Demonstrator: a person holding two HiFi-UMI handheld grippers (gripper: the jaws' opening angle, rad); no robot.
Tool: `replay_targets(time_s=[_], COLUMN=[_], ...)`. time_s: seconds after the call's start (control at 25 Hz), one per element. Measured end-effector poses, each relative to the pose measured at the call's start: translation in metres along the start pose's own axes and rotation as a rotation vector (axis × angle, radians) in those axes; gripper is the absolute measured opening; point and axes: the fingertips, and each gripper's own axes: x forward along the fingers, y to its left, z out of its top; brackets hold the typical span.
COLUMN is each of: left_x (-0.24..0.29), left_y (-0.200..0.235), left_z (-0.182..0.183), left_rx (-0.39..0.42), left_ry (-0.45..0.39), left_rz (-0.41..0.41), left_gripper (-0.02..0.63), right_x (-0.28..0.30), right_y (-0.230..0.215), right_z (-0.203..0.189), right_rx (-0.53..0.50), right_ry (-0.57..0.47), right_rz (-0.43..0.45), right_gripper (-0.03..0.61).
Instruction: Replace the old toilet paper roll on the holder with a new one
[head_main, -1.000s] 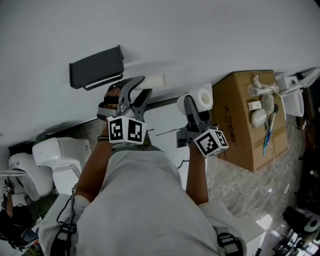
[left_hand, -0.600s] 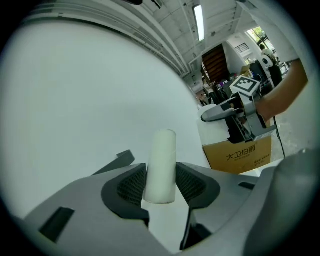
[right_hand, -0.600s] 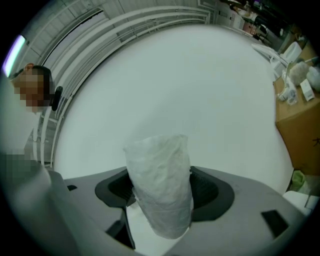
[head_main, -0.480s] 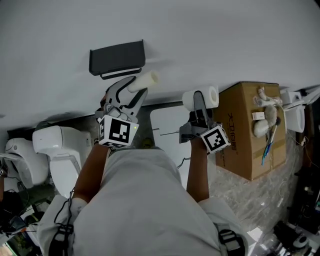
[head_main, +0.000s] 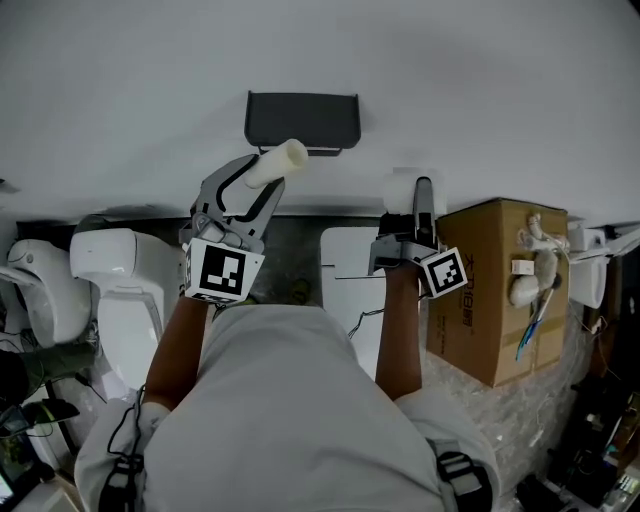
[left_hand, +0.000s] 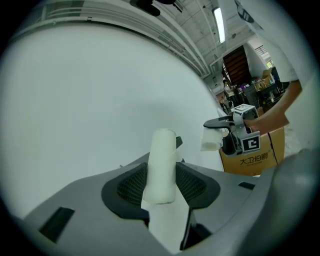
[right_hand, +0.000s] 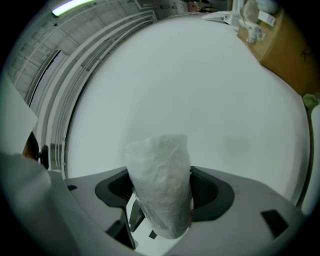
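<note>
Left tool (head_main: 265, 174) grips spent roll (head_main: 285, 156); right tool (head_main: 422, 200) grips wrapped roll (head_main: 400, 190).

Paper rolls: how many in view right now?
2. A thin roll sits in the left gripper; a wrapped roll sits in the right gripper. The holder may hide another under its lid.

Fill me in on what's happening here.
A person is swapping toilet paper using two handheld grippers. The left gripper is clamped on a thin white tube, the right gripper on a plastic-wrapped roll. Both are held up near the dark holder on the wall; the wrapped roll is not yet mounted.
</note>
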Motion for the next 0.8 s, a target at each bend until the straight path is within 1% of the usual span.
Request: replay_targets(time_s=[0.08,0.32,0.6,0.72,0.8], left_x=[-0.01,-0.043,-0.076,-0.089,-0.094], left_y=[0.015,0.057,0.086,0.093,0.092], left_z=[-0.002,-0.024,-0.047,-0.053,-0.052], left_rx=[0.001,-0.01,-0.04,-0.041,-0.023], left_ry=[-0.002,0.04,0.098,0.118,0.127], left_rz=[0.027,0.113,0.19,0.219,0.232], left_gripper=[0.207,0.207,0.207,0.207,0.207], right_x=[0.01,0.037,0.064,0.073,0.075], right_y=[0.0,-0.002,-0.006,-0.007,-0.006], right_z=[-0.008,-0.037,-0.064,-0.077,-0.082], right_rx=[0.058,0.159,0.213,0.235,0.243], right_ry=[-0.014,-0.015,-0.005,0.008,0.024], right_rz=[0.01,0.02,0.024,0.023,0.028], right_gripper=[0.335,0.335,0.336,0.336,0.336])
